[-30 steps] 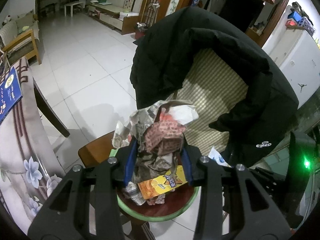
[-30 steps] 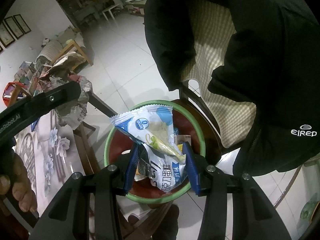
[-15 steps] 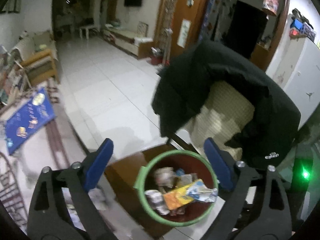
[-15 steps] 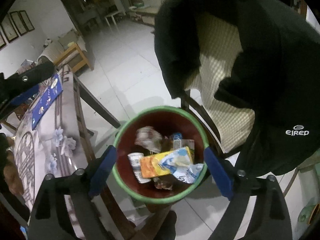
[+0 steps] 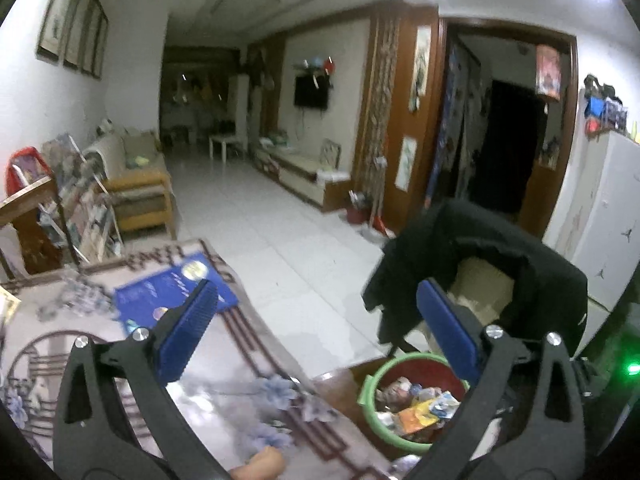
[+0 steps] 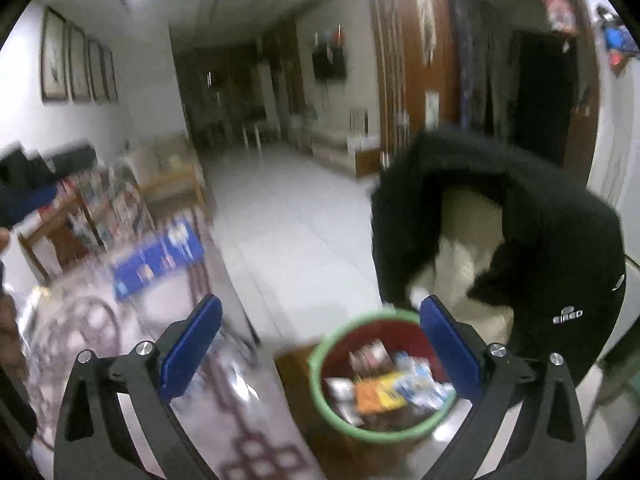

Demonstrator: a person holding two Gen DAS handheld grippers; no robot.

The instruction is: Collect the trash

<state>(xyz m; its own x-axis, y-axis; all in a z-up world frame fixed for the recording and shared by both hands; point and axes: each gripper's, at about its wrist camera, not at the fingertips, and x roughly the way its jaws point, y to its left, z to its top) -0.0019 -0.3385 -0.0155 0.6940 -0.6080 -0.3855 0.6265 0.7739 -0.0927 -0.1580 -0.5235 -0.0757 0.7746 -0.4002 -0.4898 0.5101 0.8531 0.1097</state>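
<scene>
Both grippers, left gripper (image 5: 316, 332) and right gripper (image 6: 318, 346), are hanging released and carrying nothing. I am scanning the table (image 5: 240, 384), left of the bin (image 6: 320, 376), for remaining wrappers, approaching slowly.

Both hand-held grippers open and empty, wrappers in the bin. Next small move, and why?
Probably swing the left hand-held gripper back over the table to look for more trash. Both it and the right hand-held gripper are wide open, holding nothing, and the wrappers already lie inside the green-rimmed bin. No further trash is clear in these blurred views.
</scene>
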